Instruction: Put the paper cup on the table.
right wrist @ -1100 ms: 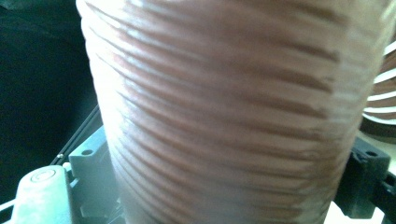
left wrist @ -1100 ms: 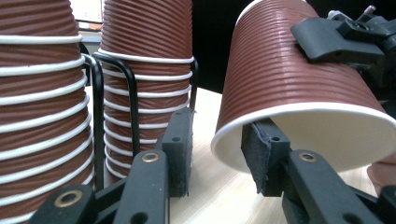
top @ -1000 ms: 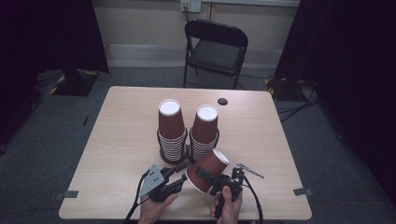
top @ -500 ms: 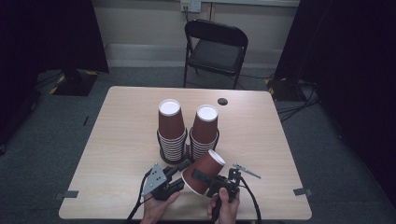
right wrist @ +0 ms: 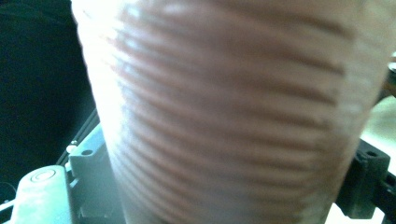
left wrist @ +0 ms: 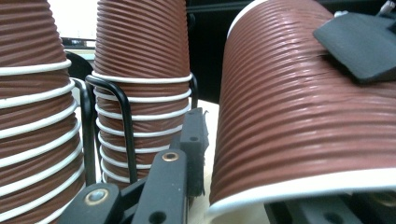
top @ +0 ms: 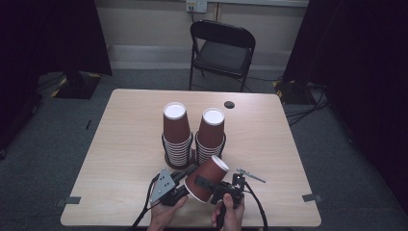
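A pale wooden table (top: 125, 144) stands on grey carpet, a black folding chair (top: 222, 50) behind it (no writing legible anywhere). Near the front edge, the right gripper (top: 204, 184) clamps a tilted brown paper cup (top: 208, 178). The left gripper (top: 185, 177), jaws just closing, brackets its rim; contact unclear. Two cup stacks (top: 193, 134) stand just behind.

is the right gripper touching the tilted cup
Touching. The left gripper view shows one of the right gripper's fingers lying flat on the tilted cup's ribbed side.
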The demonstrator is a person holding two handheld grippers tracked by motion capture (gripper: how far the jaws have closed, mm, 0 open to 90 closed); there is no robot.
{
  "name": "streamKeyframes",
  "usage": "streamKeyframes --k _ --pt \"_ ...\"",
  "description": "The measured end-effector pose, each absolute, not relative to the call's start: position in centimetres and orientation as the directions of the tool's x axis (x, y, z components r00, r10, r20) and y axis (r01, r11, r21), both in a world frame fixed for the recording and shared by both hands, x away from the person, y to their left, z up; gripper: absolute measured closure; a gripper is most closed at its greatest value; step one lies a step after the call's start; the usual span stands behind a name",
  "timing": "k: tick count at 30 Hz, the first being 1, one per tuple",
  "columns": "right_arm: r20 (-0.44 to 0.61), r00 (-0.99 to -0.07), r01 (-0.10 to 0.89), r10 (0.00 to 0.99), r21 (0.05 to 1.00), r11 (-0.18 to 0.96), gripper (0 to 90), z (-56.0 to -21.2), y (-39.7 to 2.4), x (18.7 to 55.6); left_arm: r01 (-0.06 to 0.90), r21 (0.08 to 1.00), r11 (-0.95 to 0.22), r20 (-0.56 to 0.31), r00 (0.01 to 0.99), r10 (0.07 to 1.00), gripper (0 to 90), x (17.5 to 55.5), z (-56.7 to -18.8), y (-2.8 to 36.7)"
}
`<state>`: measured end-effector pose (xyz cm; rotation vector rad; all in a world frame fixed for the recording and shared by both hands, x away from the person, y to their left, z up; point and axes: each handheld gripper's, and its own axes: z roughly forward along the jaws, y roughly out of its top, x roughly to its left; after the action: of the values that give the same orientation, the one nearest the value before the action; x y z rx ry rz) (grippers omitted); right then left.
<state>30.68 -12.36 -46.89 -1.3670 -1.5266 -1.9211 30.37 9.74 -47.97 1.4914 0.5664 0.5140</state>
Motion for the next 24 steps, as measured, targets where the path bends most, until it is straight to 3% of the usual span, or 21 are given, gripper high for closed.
streamKeyframes --k 9,24 --pt "0.831 -0.487 0.743 0.268 0.556 -0.373 12.3 -46.88 -12.66 30.84 0.029 1.0 0.004 -0.025 0.769 0.639 82.1 30.09 -47.57 9.59" --pt "0.834 -0.471 0.744 0.288 0.551 -0.378 11.1 -46.86 -12.86 31.15 0.054 0.998 -0.041 -0.016 0.777 0.629 84.7 30.1 -47.61 9.91"
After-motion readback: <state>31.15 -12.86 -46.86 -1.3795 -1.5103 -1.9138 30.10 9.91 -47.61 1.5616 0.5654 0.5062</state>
